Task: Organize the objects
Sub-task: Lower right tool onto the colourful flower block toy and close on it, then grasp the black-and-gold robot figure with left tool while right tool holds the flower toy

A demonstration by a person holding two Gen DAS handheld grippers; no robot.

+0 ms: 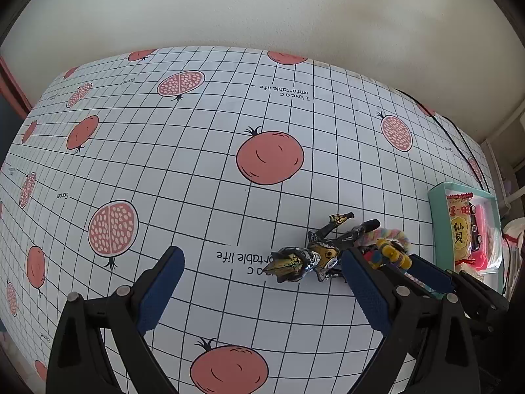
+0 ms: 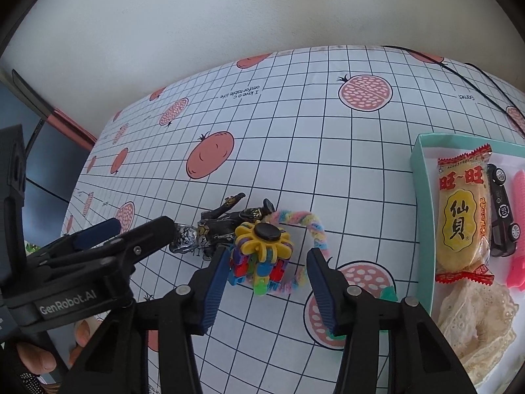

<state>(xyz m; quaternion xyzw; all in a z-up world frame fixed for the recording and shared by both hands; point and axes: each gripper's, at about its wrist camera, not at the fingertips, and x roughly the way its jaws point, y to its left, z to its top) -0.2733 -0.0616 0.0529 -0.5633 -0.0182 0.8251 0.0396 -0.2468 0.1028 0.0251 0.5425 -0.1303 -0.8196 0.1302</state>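
Right gripper (image 2: pixel 267 274) is nearer: spread wide and empty, it straddles the flower block toy (image 2: pixel 261 251) on the bench (image 2: pixel 328 151), left of the teal tray (image 2: pixel 421 229); left gripper (image 1: pixel 262 282), also released, faces the dark figure (image 1: pixel 315 252) just left of the toy.

Both wrist views look steeply down, close over the table (image 1: pixel 197 170), sharing the toy cluster (image 2: pixel 262 249).
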